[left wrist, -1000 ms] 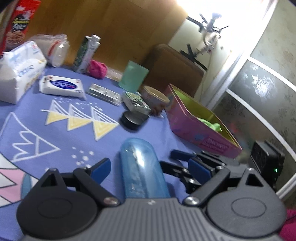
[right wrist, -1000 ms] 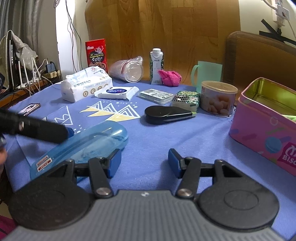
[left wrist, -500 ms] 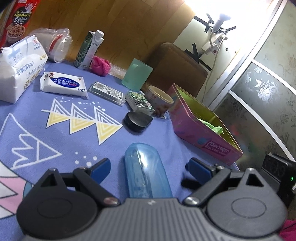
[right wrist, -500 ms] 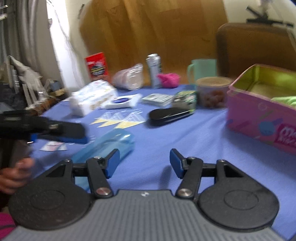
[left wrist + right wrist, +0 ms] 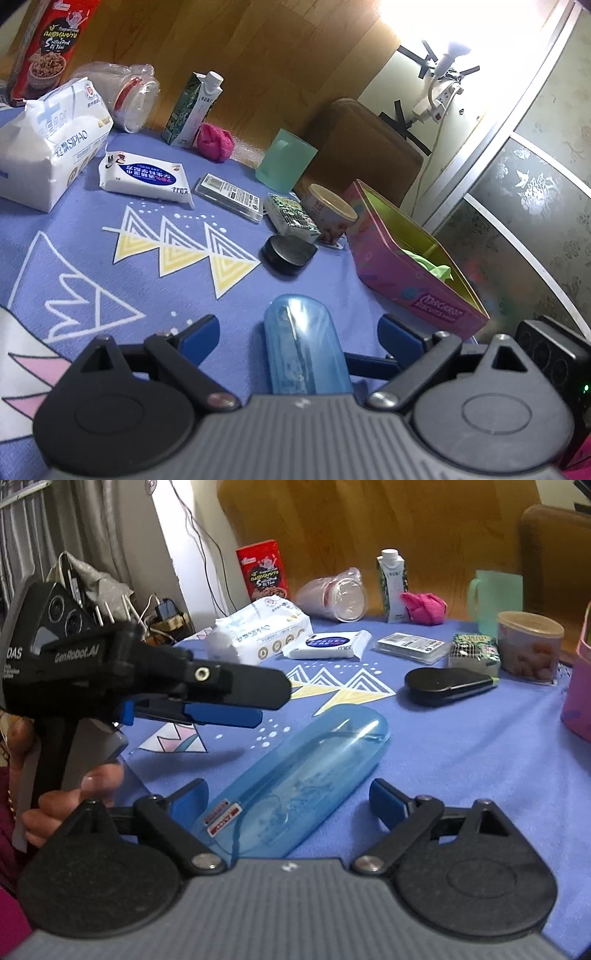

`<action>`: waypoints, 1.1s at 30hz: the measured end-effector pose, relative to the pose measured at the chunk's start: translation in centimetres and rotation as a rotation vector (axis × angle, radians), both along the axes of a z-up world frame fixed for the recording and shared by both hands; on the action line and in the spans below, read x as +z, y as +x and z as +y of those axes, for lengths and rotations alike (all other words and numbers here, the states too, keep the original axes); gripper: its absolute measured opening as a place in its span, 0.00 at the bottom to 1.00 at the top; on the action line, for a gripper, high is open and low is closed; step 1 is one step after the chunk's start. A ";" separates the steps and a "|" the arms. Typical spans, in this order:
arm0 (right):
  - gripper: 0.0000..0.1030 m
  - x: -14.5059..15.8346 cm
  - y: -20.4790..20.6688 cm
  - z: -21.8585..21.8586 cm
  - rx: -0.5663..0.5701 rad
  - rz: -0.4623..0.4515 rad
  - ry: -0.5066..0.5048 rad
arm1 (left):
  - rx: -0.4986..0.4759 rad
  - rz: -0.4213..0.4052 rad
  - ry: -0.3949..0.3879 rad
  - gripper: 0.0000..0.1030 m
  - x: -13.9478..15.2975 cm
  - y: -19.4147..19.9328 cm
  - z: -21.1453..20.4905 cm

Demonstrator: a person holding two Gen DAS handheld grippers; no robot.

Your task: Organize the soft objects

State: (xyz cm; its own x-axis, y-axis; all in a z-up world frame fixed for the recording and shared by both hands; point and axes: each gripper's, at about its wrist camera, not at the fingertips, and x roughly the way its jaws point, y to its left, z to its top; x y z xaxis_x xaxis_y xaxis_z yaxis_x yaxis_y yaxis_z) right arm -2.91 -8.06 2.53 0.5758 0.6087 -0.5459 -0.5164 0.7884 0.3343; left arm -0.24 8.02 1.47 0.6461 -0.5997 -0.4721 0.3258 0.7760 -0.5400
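The pink tin (image 5: 413, 291) reads "Macaron Biscuits", the tissue pack (image 5: 48, 147) "SIPIAO", the left gripper (image 5: 218, 698) "GenRobot.AI".

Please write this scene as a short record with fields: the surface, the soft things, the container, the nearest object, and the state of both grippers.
surface: blue patterned tablecloth
soft things on cloth: pink cloth beside the milk carton; tissue pack; wet wipes pack
container: pink biscuit tin, lid off, with a green cloth inside
nearest object: clear blue case, lying flat
left gripper: jaws open, holding nothing, the case between them
right gripper: jaws have just been opening, now wide, the case lying between them untouched
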 end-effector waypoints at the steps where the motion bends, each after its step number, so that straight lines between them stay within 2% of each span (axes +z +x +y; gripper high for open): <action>1: 0.92 0.0 -0.1 0.0 -0.005 -0.003 -0.008 | -0.002 0.001 -0.001 0.93 -0.1 0.0 0.0; 5: 0.92 0.0 -0.1 -1.1 -0.031 0.003 -0.015 | -0.009 0.004 -0.002 0.93 -0.3 0.0 -0.3; 13: 0.91 0.5 -0.6 -3.8 -0.149 -0.064 -0.086 | -0.009 0.007 -0.001 0.93 -0.4 -0.1 -0.4; 19: 0.91 0.5 -0.9 -3.5 -0.099 -0.077 -0.072 | -0.018 0.011 0.004 0.93 -0.5 -0.1 -0.7; 29: 0.92 -0.1 0.2 -2.4 -0.057 -0.082 -0.121 | -0.028 0.028 0.005 0.96 -1.0 0.1 -1.2; 32: 0.89 -0.4 0.4 -2.0 -0.043 -0.073 -0.123 | -0.034 0.039 0.000 0.97 -1.2 0.4 -1.4; 33: 0.82 -0.6 0.4 -1.9 -0.037 -0.068 -0.125 | -0.037 0.045 -0.004 0.97 -1.3 0.5 -1.5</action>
